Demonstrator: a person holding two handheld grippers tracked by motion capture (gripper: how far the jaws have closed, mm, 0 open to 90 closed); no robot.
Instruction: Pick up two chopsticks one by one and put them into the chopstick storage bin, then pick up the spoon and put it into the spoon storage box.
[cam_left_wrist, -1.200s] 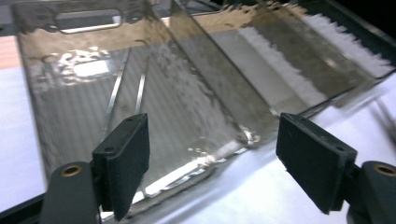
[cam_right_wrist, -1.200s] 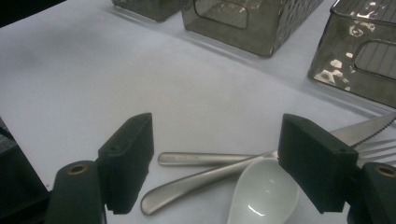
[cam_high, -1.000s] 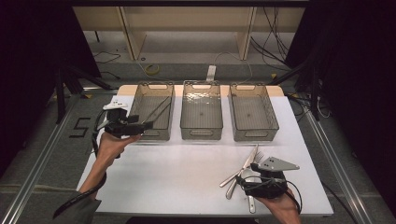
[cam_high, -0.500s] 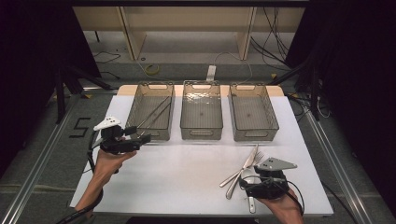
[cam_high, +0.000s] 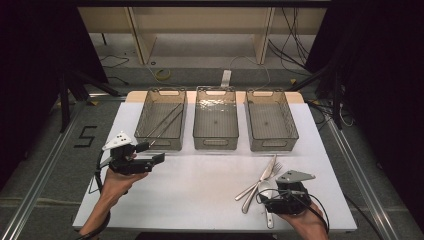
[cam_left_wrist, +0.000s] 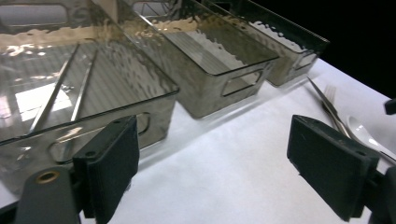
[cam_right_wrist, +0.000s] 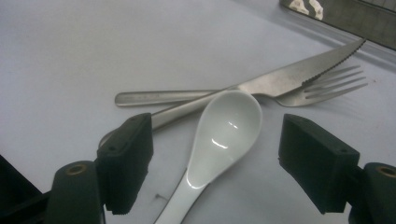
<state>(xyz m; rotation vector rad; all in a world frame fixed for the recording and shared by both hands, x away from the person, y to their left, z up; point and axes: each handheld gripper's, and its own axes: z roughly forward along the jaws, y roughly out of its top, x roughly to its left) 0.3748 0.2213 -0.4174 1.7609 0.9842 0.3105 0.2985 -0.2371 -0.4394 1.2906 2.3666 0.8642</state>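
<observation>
The left claw (cam_high: 152, 152) is held above the counter (cam_high: 200, 195) just in front of the left bin (cam_high: 161, 119); its jaws have just been opening and are spread wide, with nothing between them. In the left gripper view, two thin metal rods (cam_left_wrist: 56, 93) are seen lying inside that bin, with the middle bin (cam_left_wrist: 219, 60) and the right bin (cam_left_wrist: 285, 51) lined up beyond it.

The right claw (cam_right_wrist: 215, 158) is held low near the counter's front right, jaws wide apart. In the right gripper view, the bowl of a white spoon (cam_right_wrist: 224, 135) is framed between the jaws, untouched by either pad. Just beyond it a knife (cam_right_wrist: 280, 77) is laid across a fork (cam_right_wrist: 322, 88). From the high view, the spoon's handle is hidden under the claw, while knife and fork are seen well apart from the bins.
</observation>
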